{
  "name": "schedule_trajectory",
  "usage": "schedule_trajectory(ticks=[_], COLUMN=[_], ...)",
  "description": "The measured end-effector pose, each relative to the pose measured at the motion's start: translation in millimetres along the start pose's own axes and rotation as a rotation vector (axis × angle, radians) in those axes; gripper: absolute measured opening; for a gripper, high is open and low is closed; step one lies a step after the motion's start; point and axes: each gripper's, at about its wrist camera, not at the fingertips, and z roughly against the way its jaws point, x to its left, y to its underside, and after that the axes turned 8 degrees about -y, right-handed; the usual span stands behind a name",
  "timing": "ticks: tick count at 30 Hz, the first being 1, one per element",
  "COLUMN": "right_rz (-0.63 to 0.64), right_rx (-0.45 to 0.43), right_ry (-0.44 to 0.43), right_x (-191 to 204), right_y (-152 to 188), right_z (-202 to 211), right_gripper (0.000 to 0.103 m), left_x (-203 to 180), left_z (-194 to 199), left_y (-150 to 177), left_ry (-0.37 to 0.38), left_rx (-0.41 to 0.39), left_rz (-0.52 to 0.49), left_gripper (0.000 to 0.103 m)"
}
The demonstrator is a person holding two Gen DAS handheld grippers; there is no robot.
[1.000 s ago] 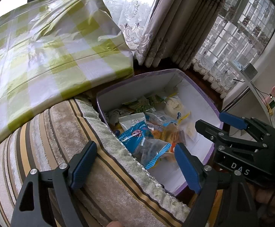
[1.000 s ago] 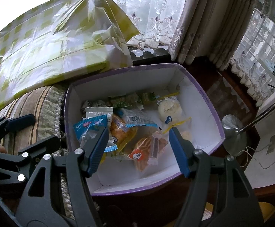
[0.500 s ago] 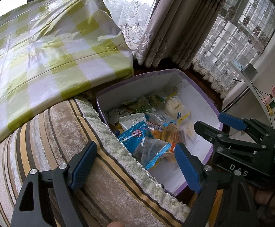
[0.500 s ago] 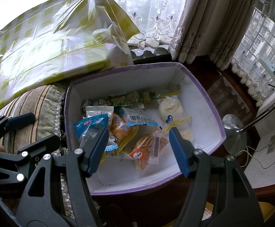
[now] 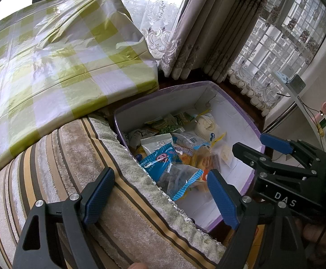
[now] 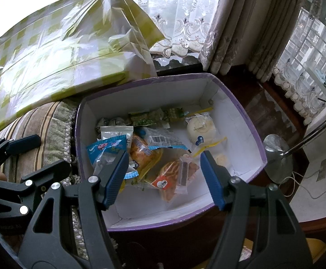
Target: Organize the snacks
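Much of the blue snack bag is hidden behind a blue finger pad, and the packets beneath it in the purple-rimmed box are buried. Print on those wrappers cannot be read.

A green-and-white checked plastic cover drapes a bulky shape by the window. A striped plush cushion lies below it. Lace curtains and heavier drapes hang behind, with a metal stand base on the floor.
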Motion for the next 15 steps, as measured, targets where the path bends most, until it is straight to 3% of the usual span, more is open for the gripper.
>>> schedule_trajectory(ticks=[15], right_rz=[-0.011], right_rx=[0.004], right_ry=[0.003], right_x=[-5.1], right_y=[1.4], right_z=[-1.1], right_gripper=[0.069], left_x=[-0.1], left_z=[-1.0], left_y=[-0.1], left_ry=[-0.003], left_rx=[0.001], left_rz=[-0.003], left_gripper=[0.087])
